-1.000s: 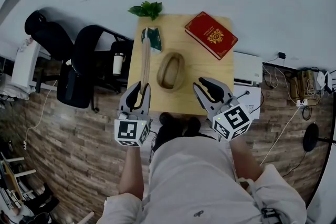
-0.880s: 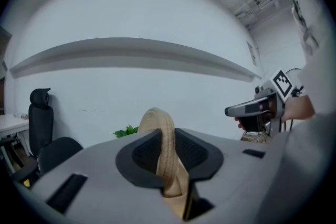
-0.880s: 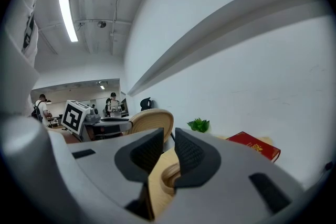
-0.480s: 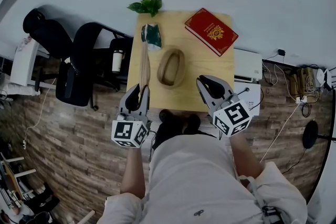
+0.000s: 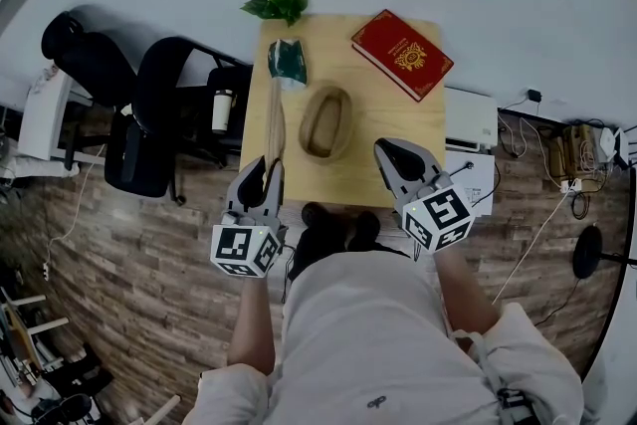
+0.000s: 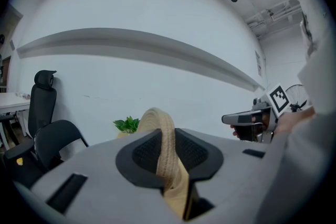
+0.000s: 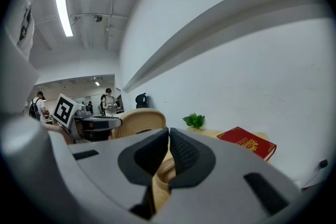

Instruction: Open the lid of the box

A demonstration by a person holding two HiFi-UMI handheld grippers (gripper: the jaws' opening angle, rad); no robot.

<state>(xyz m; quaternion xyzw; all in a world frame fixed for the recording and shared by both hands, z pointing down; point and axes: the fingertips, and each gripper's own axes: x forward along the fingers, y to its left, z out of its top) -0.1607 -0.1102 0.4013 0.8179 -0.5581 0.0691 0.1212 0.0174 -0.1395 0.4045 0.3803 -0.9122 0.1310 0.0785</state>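
The right gripper [image 5: 395, 157] has just been closing, empty, its jaws now together. The left gripper [image 5: 265, 176] clamps the lid [image 5: 276, 114] on edge, left of the open box [image 5: 326, 122]. The opening appears complete.

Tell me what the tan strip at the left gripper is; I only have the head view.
Observer: It's the woven lid, edge-on to you. The right gripper view shows its round face.
Operator: Is it actually gripped?
Observer: Yes. In the left gripper view, the left gripper's fingers press on its rim from both sides.
Operator: And the right gripper?
Observer: In its own view, the right gripper's fingers have just been closing and now meet, with nothing between them.
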